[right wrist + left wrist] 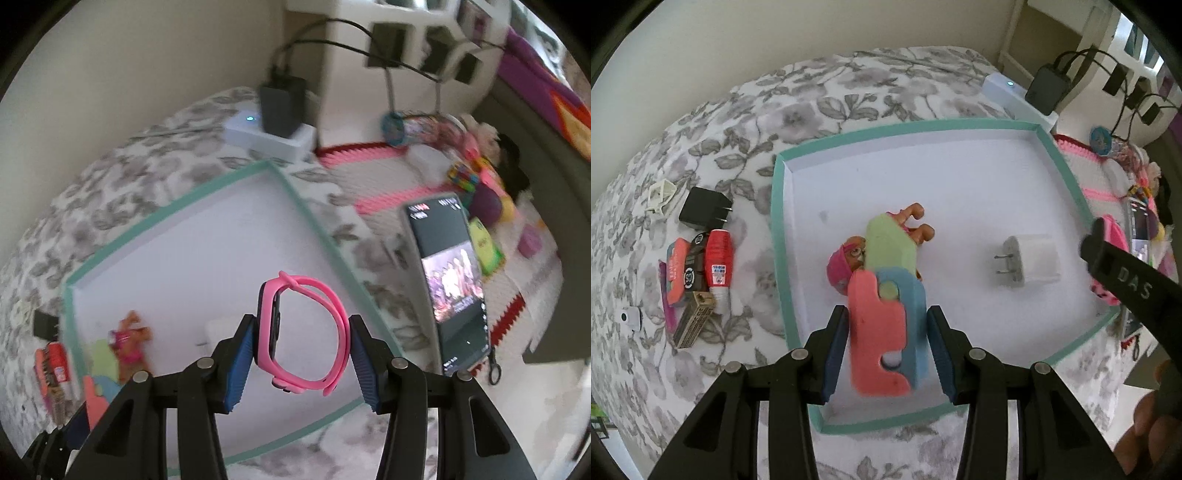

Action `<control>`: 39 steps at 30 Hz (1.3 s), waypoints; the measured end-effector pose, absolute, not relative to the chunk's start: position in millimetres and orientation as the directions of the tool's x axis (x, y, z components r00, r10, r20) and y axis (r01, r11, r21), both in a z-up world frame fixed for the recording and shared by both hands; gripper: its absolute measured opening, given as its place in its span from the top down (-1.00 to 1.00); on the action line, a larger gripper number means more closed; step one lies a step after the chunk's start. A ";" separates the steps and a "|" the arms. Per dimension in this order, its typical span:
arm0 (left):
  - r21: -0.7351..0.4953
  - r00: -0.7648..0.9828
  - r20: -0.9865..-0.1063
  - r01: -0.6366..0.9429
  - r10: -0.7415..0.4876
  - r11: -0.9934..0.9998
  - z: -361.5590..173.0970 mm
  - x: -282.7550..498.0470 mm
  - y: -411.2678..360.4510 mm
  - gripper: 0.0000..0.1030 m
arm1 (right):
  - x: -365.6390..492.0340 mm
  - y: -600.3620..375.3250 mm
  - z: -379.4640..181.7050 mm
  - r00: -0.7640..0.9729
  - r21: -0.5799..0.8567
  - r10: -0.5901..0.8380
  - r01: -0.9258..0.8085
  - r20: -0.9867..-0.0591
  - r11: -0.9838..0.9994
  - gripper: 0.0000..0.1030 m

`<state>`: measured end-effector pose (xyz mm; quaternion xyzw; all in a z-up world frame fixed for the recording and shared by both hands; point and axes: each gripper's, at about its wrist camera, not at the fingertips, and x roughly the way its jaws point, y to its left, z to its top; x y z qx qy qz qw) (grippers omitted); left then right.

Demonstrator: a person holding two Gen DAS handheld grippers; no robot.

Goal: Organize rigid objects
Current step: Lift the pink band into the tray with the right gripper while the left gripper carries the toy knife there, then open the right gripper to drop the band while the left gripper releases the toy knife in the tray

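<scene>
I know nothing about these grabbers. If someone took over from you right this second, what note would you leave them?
Left gripper: shut on the foam puzzle piece, held above the tray.
Right gripper: shut on the pink watch, also over the tray.
Already in the tray: white charger and toy dog.
Left to do: set down both held things, then gather the pile on the bedspread left of the tray: black charger, red tube, small box and the rest.
The phone lies right of the tray.

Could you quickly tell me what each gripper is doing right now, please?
Left gripper: shut on the foam puzzle piece.
Right gripper: shut on the pink watch.
</scene>
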<state>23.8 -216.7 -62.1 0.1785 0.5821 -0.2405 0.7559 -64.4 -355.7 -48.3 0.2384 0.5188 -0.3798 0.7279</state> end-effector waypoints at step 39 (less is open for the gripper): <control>-0.039 0.381 -0.907 0.354 -0.182 0.935 -29.1 80.1 -144.5 -0.87 | -51.9 -331.8 -42.7 0.303 0.078 -0.232 0.746 -0.924 0.662 -0.90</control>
